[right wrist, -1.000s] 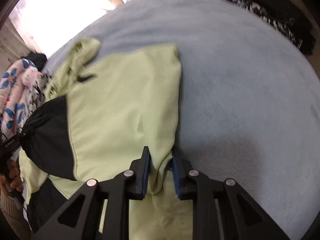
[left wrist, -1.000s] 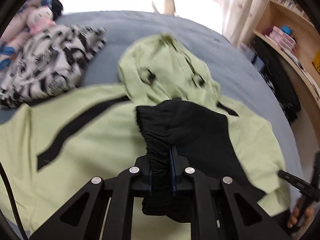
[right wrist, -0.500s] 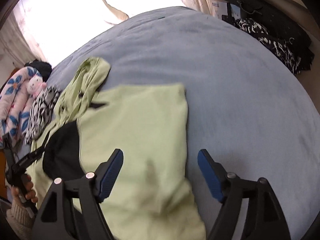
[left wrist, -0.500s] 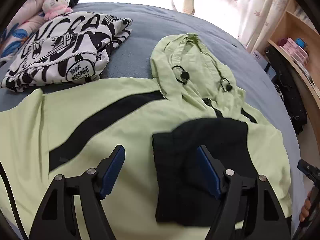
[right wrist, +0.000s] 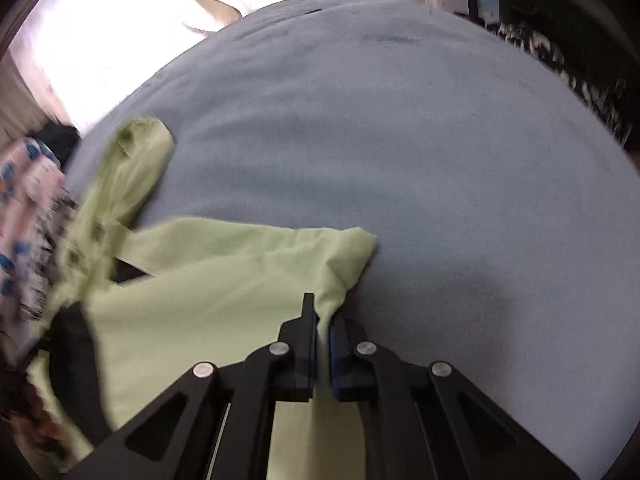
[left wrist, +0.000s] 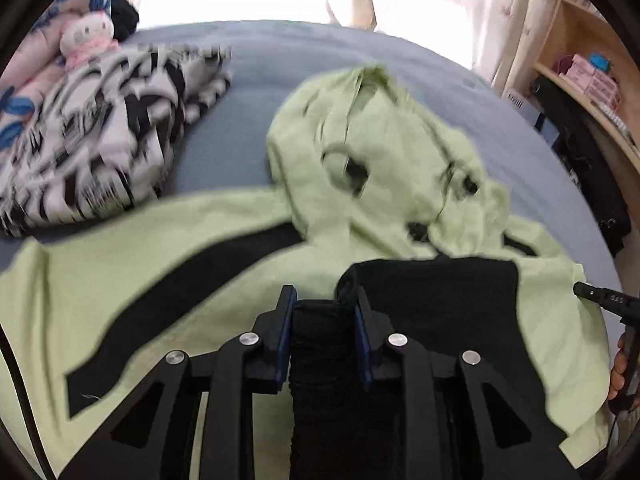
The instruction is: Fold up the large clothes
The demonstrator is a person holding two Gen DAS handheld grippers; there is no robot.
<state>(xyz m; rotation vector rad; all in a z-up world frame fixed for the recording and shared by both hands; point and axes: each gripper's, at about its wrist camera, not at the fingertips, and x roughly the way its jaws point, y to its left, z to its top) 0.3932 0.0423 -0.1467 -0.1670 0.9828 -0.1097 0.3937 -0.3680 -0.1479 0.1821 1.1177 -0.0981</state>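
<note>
A light green hoodie (left wrist: 192, 248) with black stripes lies spread on the blue-grey bed (left wrist: 280, 52), hood (left wrist: 380, 136) towards the window. One sleeve is folded in over the chest, ending in a black cuff (left wrist: 432, 304). My left gripper (left wrist: 323, 300) is closing, with a bunched fold of that cuff pressed between its pads. In the right wrist view my right gripper (right wrist: 320, 316) is closing and pinches a thin edge of the green hoodie (right wrist: 220, 288) by a puckered corner (right wrist: 352, 248) at the garment's right side.
A folded black-and-white patterned garment (left wrist: 100, 140) and a plush toy (left wrist: 88, 36) lie at the far left of the bed. Wooden shelves (left wrist: 580, 80) and dark clothes (left wrist: 596, 192) stand on the right. Bare blanket (right wrist: 420, 140) stretches beyond the hoodie.
Both grippers let go and stood wide open half a second ago. Now the left one has closed on the black cuff again, and the right one has shifted and pinched the green edge.
</note>
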